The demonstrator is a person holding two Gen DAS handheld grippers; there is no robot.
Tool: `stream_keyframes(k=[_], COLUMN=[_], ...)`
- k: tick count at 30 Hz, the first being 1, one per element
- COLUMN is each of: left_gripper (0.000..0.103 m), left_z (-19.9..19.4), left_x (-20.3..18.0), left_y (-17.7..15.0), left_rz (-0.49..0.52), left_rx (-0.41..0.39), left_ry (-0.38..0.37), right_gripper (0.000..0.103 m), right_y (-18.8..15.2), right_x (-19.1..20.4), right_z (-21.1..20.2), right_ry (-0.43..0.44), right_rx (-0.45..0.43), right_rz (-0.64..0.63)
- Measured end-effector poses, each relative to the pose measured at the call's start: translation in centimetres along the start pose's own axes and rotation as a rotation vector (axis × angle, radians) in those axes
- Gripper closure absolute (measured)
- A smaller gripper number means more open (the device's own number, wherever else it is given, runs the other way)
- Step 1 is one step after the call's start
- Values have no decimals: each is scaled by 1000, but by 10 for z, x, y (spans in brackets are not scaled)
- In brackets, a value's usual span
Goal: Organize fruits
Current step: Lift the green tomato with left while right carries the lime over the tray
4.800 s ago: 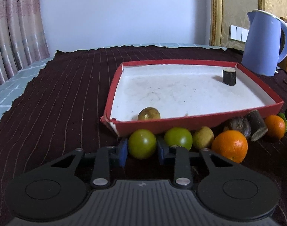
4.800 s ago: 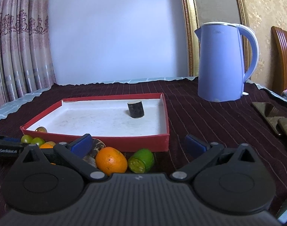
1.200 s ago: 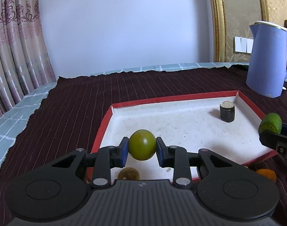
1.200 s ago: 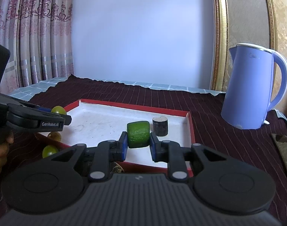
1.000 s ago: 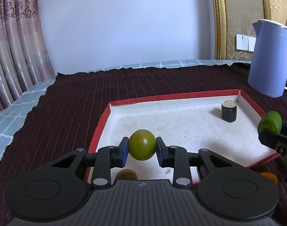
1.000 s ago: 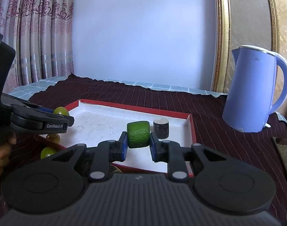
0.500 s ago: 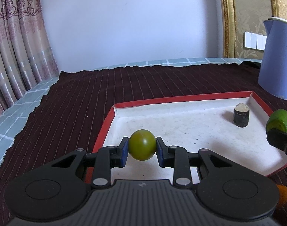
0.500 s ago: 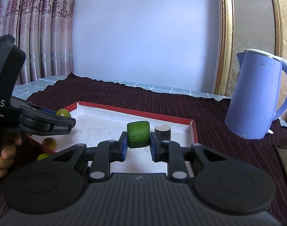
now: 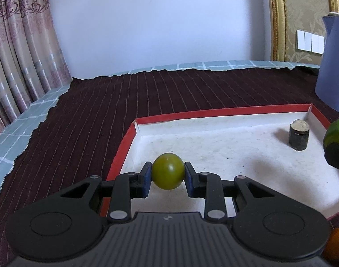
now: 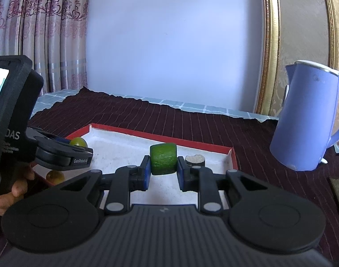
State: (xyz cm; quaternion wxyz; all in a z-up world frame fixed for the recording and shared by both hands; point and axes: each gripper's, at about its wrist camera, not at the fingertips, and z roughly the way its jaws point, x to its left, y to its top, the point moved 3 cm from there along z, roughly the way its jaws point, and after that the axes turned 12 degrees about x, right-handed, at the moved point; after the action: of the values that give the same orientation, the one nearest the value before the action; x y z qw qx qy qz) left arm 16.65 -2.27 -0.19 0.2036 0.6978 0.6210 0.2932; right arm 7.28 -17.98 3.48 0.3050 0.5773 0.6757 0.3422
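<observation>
My left gripper point(image 9: 168, 175) is shut on a round olive-green fruit point(image 9: 168, 170) and holds it above the near left part of the red-rimmed white tray point(image 9: 213, 113). My right gripper point(image 10: 162, 171) is shut on a cut green fruit piece point(image 10: 163, 159) above the tray's near side point(image 10: 147, 134). That piece also shows at the right edge of the left wrist view point(image 9: 337, 131). A dark cylindrical piece point(image 9: 298, 136) stands in the tray's far right corner. The left gripper and its fruit point(image 10: 78, 142) show in the right wrist view.
A blue electric kettle point(image 10: 307, 118) stands right of the tray on the dark striped cloth point(image 9: 169, 93). A small brownish fruit point(image 10: 55, 176) lies under the left gripper. An orange fruit point(image 9: 337, 242) lies by the tray's near right corner.
Both grippers have moved forward over the tray with their fruits still held. The tray and the dark piece appear closer in the views.
</observation>
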Motion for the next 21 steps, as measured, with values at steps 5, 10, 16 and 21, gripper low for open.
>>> stream_keyframes(k=[5, 10, 16, 21], left_gripper=[73, 73, 73, 73], left_z=[5, 8, 13, 17], left_x=[0, -2, -5, -7], left_y=[5, 9, 12, 16], left_rz=[-1, 5, 9, 18], left_rx=[11, 17, 23, 27], left_ry=[6, 17, 21, 32], right_gripper=[80, 80, 80, 80], right_y=[5, 12, 17, 21], right_x=[-2, -3, -8, -11], right_z=[7, 11, 16, 22], right_ry=[-3, -11, -13, -8], right_rx=[4, 3, 3, 9], right_rz=[0, -5, 7, 20])
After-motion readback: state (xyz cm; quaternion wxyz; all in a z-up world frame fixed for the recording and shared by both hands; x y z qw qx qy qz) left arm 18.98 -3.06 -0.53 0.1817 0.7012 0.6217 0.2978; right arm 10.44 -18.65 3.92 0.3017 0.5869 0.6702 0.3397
